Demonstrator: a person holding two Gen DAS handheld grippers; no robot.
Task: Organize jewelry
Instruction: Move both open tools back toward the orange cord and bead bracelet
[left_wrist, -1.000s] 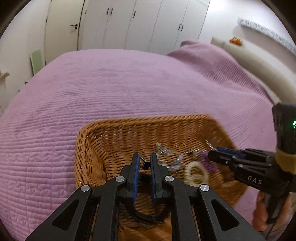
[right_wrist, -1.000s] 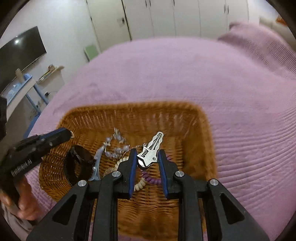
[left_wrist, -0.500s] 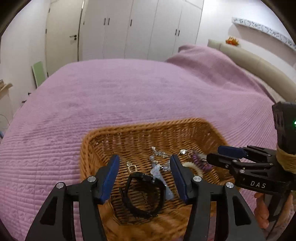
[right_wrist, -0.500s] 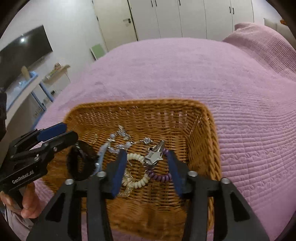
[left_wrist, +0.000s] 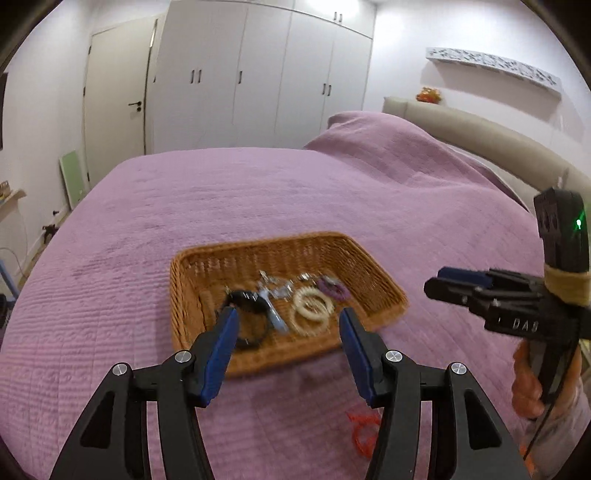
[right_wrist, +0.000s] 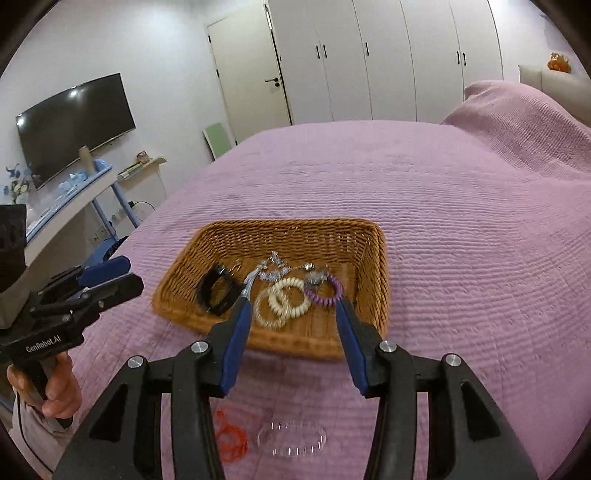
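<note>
1. While both hands draw back from the wicker basket (right_wrist: 273, 236), the left tongs (left_wrist: 288, 326) and right tongs (right_wrist: 293, 314) hang released, gripping nothing, their jaws having just sprung apart.
2. Ahead of the tongs, the black band (right_wrist: 216, 291), cream coil bracelet (right_wrist: 290, 297) and purple coil (right_wrist: 327, 293) lie inside the basket.
3. Nearer than the tongs, an orange cord (right_wrist: 231, 437) and a clear bracelet (right_wrist: 291, 439) lie on the purple bedspread (right_wrist: 461, 229), apparently left to collect.
</note>
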